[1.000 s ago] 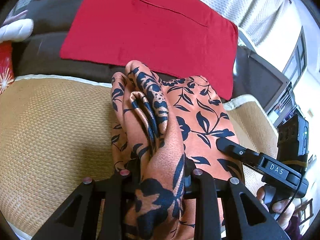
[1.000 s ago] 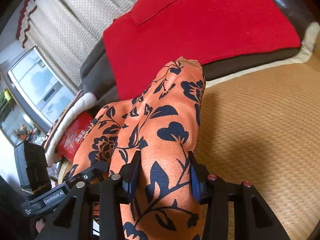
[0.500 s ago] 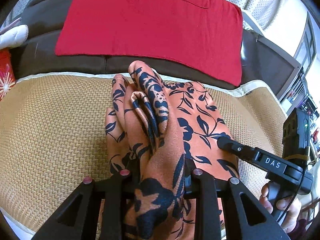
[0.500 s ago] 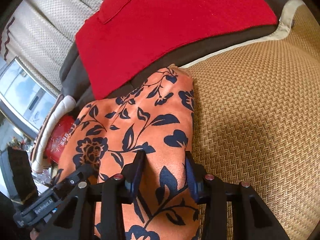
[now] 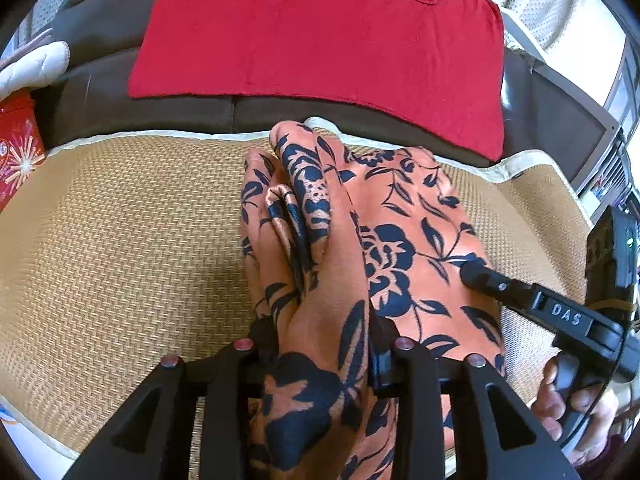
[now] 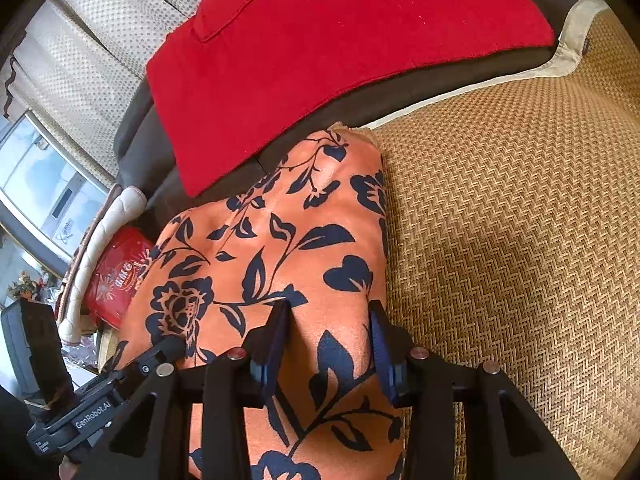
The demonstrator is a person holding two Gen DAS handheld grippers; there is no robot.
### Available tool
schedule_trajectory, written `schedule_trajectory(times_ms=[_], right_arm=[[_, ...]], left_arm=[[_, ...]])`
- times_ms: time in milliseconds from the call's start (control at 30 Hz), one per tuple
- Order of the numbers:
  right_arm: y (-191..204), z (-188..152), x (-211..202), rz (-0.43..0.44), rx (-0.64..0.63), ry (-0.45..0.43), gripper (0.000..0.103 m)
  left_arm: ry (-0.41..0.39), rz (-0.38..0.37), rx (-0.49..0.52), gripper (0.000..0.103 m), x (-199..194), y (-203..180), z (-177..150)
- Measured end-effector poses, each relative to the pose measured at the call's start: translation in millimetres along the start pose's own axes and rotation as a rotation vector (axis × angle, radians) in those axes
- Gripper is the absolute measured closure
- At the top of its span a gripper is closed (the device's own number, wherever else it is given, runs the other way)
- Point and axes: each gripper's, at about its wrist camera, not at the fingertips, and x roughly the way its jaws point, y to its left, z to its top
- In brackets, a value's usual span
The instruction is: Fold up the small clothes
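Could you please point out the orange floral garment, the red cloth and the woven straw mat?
Orange floral garment [image 5: 416,216], left wrist view, flat right half.
Red cloth [image 5: 320,36], left wrist view, middle.
Woven straw mat [image 6: 512,208], right wrist view, bare weave.

At the right edge of my left wrist view I read "DAS" on the right gripper [image 5: 566,314]. At lower left of my right wrist view, "GenRobot.AI" stands on the left gripper [image 6: 92,414]. The red tin [image 6: 116,278] has letters, unreadable.

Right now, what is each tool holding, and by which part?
Both tools hold the orange floral garment: the left tool, whose jaws have just been opening, around a bunched ridge; the right tool on its near right edge.
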Motion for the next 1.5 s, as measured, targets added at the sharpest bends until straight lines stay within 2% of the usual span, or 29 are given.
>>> schedule_trajectory(times_ms=[100,133,333,467,567,667,767,800,867,933,1067,1167,1267,1300,1367,1500], right_arm=[[3,2,4,-0.013,0.002,0.009,0.06],[5,1,7,-0.016,0.002,0.012,0.06],[6,-3,17,-0.047,-0.02,0.029,0.056],[6,0,20,-0.054,-0.013,0.042,0.055],[7,6,17,-0.061,0.005,0.055,0.054],[19,19,1,-0.061,-0.021,0.008,0.052],[30,37,-10,-0.034,-0.051,-0.068,0.052],[32,42,-9,-0.032,-0.057,-0.069,0.052],[39,55,1,-0.03,-0.08,-0.055,0.054],[43,69,19,-0.033,-0.096,-0.037,0.059],[41,88,59,-0.047,-0.041,0.021,0.061],[27,91,100,-0.111,0.018,0.112,0.064],[33,91,100,-0.118,0.011,0.092,0.064],[39,92,95,-0.109,-0.003,0.074,0.061],[53,92,87,-0.051,-0.038,0.053,0.061],[91,84,91,0.083,-0.116,0.083,0.061]], left_arm=[[0.02,0.06,0.013,0.04,4,5,-3],[0.024,0.07,0.008,0.035,6,9,-4],[0.077,0.051,-0.047,0.024,30,36,-13],[0.069,0.058,-0.024,0.023,28,36,-13],[0.059,0.042,-0.057,0.023,21,40,-7],[-0.022,0.054,-0.058,0.023,5,42,0],[-0.135,0.096,-0.01,0.023,-13,40,8],[-0.152,0.109,0.008,0.023,-14,38,10],[-0.134,0.123,0.032,0.023,-8,36,12],[-0.078,0.132,0.041,0.023,5,36,11],[0.015,0.149,0.084,0.023,26,36,5],[0.02,0.126,0.073,0.023,29,42,4],[0.007,0.108,0.076,0.023,19,46,4],[-0.002,0.1,0.078,0.023,14,49,2],[-0.015,0.096,0.089,0.023,6,51,0],[-0.017,0.096,0.113,0.023,1,50,-10]])
